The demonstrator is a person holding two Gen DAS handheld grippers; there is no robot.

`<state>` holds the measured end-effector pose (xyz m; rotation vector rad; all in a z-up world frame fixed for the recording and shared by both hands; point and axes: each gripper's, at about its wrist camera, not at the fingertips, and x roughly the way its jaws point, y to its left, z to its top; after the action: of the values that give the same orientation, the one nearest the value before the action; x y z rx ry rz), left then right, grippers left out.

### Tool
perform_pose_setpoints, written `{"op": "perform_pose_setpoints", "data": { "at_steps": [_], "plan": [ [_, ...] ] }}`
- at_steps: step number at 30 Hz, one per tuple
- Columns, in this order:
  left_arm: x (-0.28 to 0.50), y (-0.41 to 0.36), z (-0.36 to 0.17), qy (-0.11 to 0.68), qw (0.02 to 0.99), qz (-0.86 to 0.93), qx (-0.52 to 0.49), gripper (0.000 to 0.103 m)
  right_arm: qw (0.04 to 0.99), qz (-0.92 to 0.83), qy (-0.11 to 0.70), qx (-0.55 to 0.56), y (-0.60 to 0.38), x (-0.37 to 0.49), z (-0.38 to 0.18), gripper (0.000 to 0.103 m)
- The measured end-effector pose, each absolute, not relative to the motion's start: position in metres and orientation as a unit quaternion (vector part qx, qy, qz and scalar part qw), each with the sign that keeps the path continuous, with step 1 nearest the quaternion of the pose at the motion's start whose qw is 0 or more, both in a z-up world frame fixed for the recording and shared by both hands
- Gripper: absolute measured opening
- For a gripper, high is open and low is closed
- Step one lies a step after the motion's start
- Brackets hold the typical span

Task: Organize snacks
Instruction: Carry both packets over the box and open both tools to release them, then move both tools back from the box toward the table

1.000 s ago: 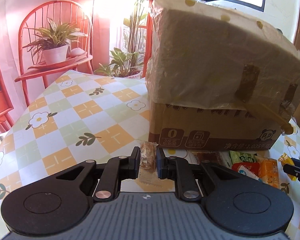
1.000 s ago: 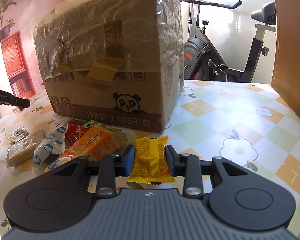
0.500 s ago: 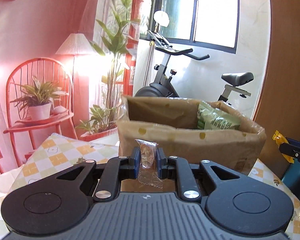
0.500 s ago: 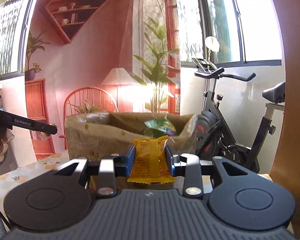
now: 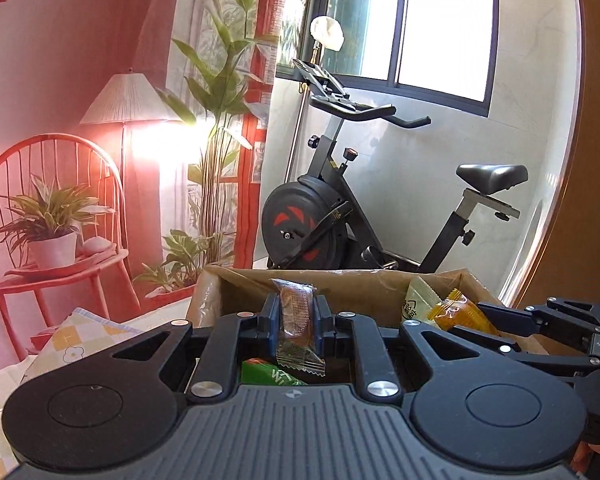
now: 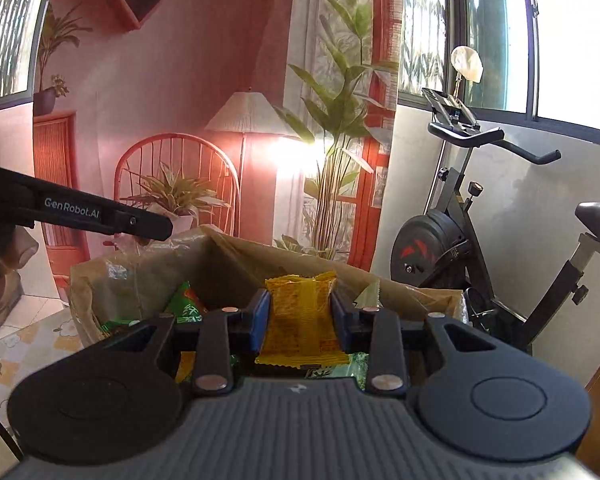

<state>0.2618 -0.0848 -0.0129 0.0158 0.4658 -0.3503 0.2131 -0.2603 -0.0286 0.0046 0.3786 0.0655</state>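
My left gripper (image 5: pixel 296 314) is shut on a small clear-wrapped brown snack (image 5: pixel 298 324), held upright above the open cardboard box (image 5: pixel 340 286). My right gripper (image 6: pixel 300 314) is shut on a yellow snack packet (image 6: pixel 300 320), also over the box (image 6: pixel 148 268). In the left wrist view the right gripper (image 5: pixel 488 316) comes in from the right with the yellow packet (image 5: pixel 456 314) over the box's right side. In the right wrist view the left gripper's arm (image 6: pixel 80 212) crosses the upper left. Green snack packs (image 5: pixel 268 372) (image 6: pixel 186 306) lie inside the box.
An exercise bike (image 5: pixel 340 220) stands behind the box by the window. A red chair with a potted plant (image 5: pixel 52 236), a lit floor lamp (image 5: pixel 124 100) and tall plants (image 6: pixel 336 132) are at the back. A patch of checkered tablecloth (image 5: pixel 76 336) shows at lower left.
Both grippers have risen from the table beside the box to above its open top, each still holding its snack. The box's inside with green packs has come into view.
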Motion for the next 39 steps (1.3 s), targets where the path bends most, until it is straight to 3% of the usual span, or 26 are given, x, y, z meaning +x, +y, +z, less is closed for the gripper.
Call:
{"op": "perform_pose_setpoints", "data": {
  "at_steps": [2,4,5,7,10,14,26,39],
  "plan": [
    [0.266,-0.089,-0.017,0.234,0.955,-0.183,0.021,0.019,0.980,0.020,0.199,0.015,-0.266,0.217,-0.035,0.039],
    [0.265,-0.092,-0.021,0.235,0.953,-0.189,0.032,0.038,0.979,0.018,0.203,0.023,-0.269,0.216,-0.036,0.042],
    [0.263,-0.092,-0.023,0.234,0.953,-0.187,0.037,0.055,0.979,0.020,0.202,0.023,-0.269,0.214,-0.036,0.050],
    [0.260,-0.089,-0.025,0.232,0.954,-0.185,0.037,0.057,0.980,0.028,0.196,0.020,-0.268,0.207,-0.035,0.059],
    [0.253,-0.080,-0.025,0.239,0.953,-0.185,0.031,0.059,0.981,0.032,0.193,0.017,-0.267,0.197,-0.032,0.060],
    [0.240,-0.069,-0.022,0.234,0.955,-0.178,0.030,0.072,0.983,0.040,0.176,0.028,-0.264,0.178,-0.027,0.068],
    [0.181,0.000,-0.032,0.244,0.957,-0.158,0.024,0.072,0.983,0.073,0.165,0.046,-0.252,0.111,-0.034,0.069],
    [0.143,0.047,-0.087,0.295,0.948,-0.119,-0.018,0.072,0.977,0.084,0.189,0.044,-0.240,0.070,-0.070,0.069]
  ]
}}
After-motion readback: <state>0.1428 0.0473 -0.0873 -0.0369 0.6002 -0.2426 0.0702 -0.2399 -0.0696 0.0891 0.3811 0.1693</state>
